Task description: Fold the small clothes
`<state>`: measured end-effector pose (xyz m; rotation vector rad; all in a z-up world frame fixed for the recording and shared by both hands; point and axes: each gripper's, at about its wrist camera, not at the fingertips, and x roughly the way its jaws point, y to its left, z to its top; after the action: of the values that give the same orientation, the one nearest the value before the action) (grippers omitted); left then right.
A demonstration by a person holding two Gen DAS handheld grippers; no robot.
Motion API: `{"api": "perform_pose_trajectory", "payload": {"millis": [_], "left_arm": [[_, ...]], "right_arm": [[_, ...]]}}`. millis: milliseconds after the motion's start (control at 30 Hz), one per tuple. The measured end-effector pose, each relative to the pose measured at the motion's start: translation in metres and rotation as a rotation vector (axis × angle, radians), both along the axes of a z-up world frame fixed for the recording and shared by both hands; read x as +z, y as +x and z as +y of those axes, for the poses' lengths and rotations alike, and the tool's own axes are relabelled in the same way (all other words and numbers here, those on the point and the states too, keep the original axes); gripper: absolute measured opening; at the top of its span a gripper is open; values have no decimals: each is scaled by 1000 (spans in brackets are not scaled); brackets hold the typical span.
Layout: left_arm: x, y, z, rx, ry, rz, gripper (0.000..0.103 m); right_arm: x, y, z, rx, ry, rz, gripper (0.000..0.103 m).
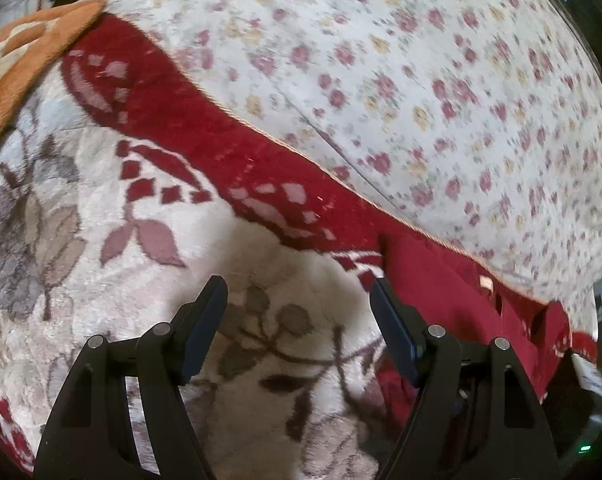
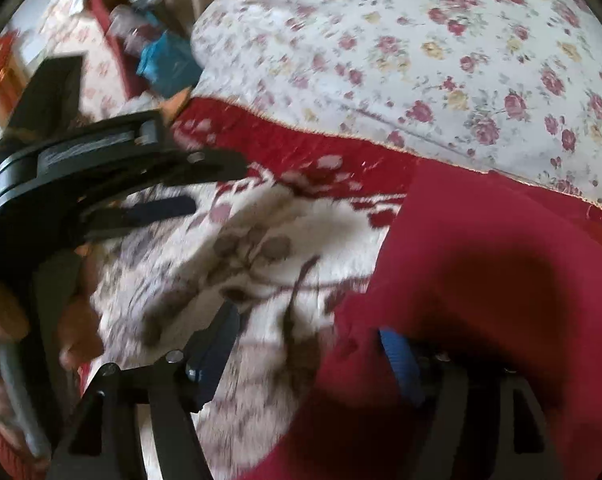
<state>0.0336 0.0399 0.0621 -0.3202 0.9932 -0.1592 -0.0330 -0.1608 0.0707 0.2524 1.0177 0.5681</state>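
Note:
A dark red garment (image 2: 481, 272) lies on a plush cream-and-red floral blanket (image 2: 229, 256). In the left wrist view the garment (image 1: 453, 296) sits at the lower right, beside the right finger. My left gripper (image 1: 297, 300) is open and empty above the blanket; it also shows in the right wrist view (image 2: 205, 188) at the left. My right gripper (image 2: 309, 324) is open, with the garment's left edge draped over its right finger, whose blue pad (image 2: 401, 364) partly shows.
A white sheet with pink roses (image 1: 421, 80) covers the far side. An orange patterned cushion (image 1: 25, 60) lies at the upper left. Teal cloth (image 2: 169, 60) and clutter lie beyond the bed's corner.

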Motion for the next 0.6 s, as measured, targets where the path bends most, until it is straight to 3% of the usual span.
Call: {"api": "perform_pose_trajectory", "payload": {"millis": [100,233,300,400,467,567,600], "left_arm": [[1,-2,-14,-61,-18,-11,74],[3,-7,-36,-132,-61,-24,74],[0,-9,-50,-165,-83,-18,74],[-6,-12,-78,-232,-88,-1,74],[-13,-14,-99,-276,-51,10,74],[-29,-14,-121,-323,26,58,74],[-39,-14,-129,-335,79,88,74]], "right_arm": [[15,-29,-33,-22,70,-12,70],[32,-55,-105,-213,59,-82,71],[33,-58,-146,-357,12,-84,72],[17,-48,-195,-530,-120,8,72],[6,-47,-213,-571,-174,37,72],[-26,-43,-228,-568,-258,163,72],[-25,-43,-227,-558,-258,141,72]]}}
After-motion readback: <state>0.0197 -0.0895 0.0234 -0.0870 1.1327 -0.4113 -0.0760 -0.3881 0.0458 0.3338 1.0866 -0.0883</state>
